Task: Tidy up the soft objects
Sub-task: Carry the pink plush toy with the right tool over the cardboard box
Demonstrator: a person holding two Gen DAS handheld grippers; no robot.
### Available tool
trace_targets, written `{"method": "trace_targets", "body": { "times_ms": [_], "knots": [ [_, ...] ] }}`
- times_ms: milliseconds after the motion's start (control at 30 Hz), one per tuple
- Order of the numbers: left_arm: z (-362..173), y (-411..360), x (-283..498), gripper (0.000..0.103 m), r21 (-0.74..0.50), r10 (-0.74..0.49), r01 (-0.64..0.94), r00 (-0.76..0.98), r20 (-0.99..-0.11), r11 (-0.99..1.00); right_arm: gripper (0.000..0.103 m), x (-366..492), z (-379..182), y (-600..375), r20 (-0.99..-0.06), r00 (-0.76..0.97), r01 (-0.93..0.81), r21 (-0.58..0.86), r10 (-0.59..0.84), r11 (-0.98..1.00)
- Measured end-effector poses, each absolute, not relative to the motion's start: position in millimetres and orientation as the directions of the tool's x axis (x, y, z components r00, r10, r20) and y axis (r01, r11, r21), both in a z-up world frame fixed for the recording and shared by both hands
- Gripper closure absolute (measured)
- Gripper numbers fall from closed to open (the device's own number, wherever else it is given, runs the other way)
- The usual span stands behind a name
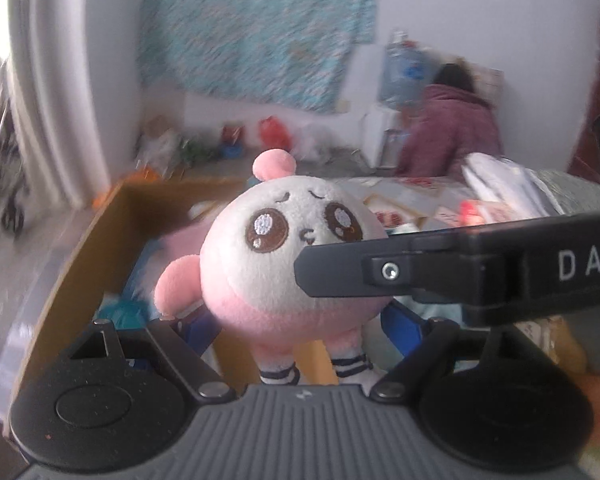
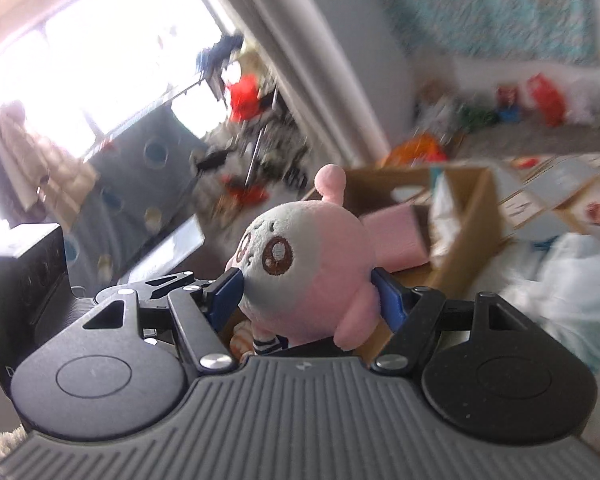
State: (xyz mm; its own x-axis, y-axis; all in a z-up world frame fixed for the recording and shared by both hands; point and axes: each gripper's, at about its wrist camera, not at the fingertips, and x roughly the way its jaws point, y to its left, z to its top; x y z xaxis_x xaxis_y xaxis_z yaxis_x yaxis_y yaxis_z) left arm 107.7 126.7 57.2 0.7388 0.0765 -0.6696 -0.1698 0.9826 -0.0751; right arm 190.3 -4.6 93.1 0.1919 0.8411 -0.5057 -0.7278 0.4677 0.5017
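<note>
A round pink and white plush toy (image 1: 284,256) with brown embroidered eyes and striped socks hangs upright between the blue pads of my left gripper (image 1: 300,320), which press on its lower sides. My right gripper (image 2: 308,296) is shut on the same plush toy (image 2: 300,276), one blue pad by its mouth and the other on its back. In the left wrist view a black finger of the right gripper (image 1: 380,272) crosses the toy's face from the right. An open cardboard box (image 1: 80,260) lies just behind and below the toy, with a pink soft item (image 2: 396,236) inside.
A person in a maroon top (image 1: 452,132) crouches by the far wall near a water jug (image 1: 404,72). Bags and clutter (image 1: 272,132) line the floor. Light blue cloth (image 2: 572,280) lies at the right, a bright window (image 2: 100,60) at the left.
</note>
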Motion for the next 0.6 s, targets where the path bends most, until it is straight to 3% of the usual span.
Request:
{"method": "trace_targets", "body": {
  "times_ms": [267, 600],
  "knots": [
    [9, 199, 164, 0.019, -0.226, -0.018, -0.262, 0.615, -0.788, 0.938, 0.033, 243, 69, 85, -0.686, 0.104, -0.729, 0.440, 0.721, 0.524],
    [-42, 236, 214, 0.018, -0.266, -0.051, -0.384, 0.488, -0.871, 0.884, 0.033, 291, 19, 129, -0.774, 0.148, -0.732, 0.333, 0.616, 0.595]
  ]
}}
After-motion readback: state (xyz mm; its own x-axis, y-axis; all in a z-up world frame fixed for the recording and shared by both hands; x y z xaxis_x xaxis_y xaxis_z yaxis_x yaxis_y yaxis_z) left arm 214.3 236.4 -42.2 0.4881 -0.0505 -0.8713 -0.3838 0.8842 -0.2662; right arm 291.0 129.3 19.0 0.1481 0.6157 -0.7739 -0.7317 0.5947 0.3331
